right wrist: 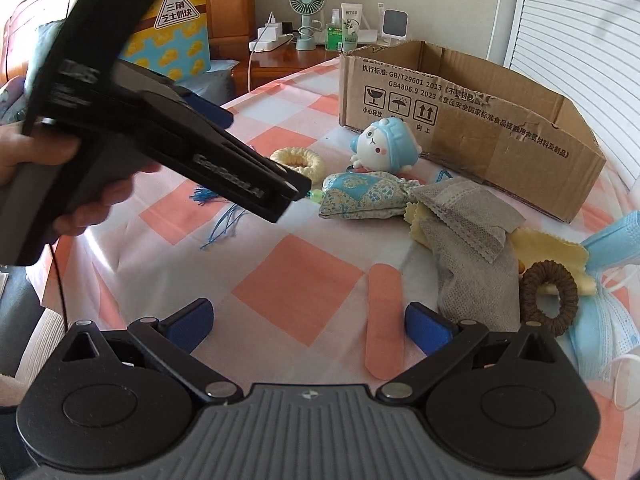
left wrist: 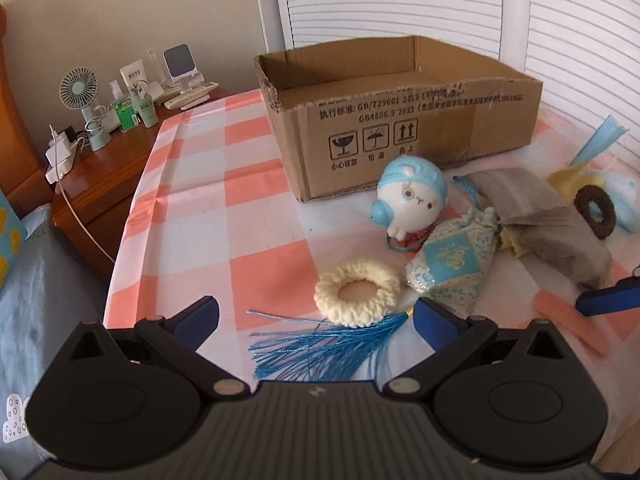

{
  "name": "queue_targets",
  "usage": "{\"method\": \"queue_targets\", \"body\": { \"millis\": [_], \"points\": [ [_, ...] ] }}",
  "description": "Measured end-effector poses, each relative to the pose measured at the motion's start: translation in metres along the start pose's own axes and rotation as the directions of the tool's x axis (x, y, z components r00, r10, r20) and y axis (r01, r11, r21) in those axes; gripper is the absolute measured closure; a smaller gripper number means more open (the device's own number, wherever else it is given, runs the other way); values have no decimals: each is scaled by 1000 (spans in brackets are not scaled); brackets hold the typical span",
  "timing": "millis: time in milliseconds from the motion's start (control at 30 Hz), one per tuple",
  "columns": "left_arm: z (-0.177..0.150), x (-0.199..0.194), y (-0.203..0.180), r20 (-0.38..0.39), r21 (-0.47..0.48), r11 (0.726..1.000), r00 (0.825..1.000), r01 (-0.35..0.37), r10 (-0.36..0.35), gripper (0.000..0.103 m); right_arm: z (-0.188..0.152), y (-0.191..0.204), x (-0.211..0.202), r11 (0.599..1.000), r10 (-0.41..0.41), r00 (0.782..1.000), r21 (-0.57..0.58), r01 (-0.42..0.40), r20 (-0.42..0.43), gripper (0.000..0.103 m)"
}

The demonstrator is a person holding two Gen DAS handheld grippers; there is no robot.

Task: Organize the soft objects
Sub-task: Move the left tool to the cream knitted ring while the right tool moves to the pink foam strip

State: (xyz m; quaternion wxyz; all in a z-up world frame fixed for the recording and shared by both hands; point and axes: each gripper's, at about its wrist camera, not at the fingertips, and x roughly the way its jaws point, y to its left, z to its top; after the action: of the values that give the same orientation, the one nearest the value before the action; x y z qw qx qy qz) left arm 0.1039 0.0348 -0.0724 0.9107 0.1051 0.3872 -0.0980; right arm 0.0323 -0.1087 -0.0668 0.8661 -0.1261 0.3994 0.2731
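We held both tools with their fingers spread apart and nothing between them. The left tool (left wrist: 316,326) hung over the near left of the checked counter (left wrist: 208,208), its fingers straddling the blue tassel (left wrist: 320,350) and the cream knitted ring (left wrist: 357,297) just beyond it. The ring lay flat, with no long axis to speak of. The tassel's threads fanned toward the near left, and its long axis ran from there up toward the patterned pouch (left wrist: 452,260). We judged that a bite at the ring might catch tassel threads too and drag the pouch along, since the tassel seemed tied to it.

Further right the blue-capped toy (left wrist: 412,200) stood upright, facing us, just in front of the open cardboard box (left wrist: 400,120). A tugged pouch could tip it, because the two touched.

The right tool (right wrist: 308,328) sat low over the pink strip (right wrist: 382,320), whose long axis ran near to far, almost in line with the fingers. Lying so flat on the cloth, it could slip the pads or bring the cloth up with it. The grey cloth bag (right wrist: 464,240), yellow cloth (right wrist: 548,252), brown ring (right wrist: 549,297) and blue masks (right wrist: 612,312) overlapped at the right, so lifting one risked pulling its neighbours. All of them lay outside the box.
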Motion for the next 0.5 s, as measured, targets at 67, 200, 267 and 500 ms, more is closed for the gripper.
{"method": "queue_targets", "body": {
  "millis": [67, 200, 267, 500],
  "points": [
    [-3, 3, 7, 19, -24, 999, 999, 47, -46, 0, -1, 0, -1, 1000, 0, 1000, 1, 0, 6, 0],
    [-7, 8, 22, 18, -99, 991, 996, 88, -87, 0, -3, 0, -3, 1000, -1, 1000, 3, 1, 14, 0],
    [-8, 7, 22, 22, -98, 991, 996, 90, -89, 0, -5, 0, -3, 1000, -1, 1000, 1, 1, 22, 0],
    [-6, 0, 22, 26, -96, 993, 997, 71, -69, 1, -7, -1, -5, 1000, 3, 999, -2, -3, 34, 0]
  ]
}}
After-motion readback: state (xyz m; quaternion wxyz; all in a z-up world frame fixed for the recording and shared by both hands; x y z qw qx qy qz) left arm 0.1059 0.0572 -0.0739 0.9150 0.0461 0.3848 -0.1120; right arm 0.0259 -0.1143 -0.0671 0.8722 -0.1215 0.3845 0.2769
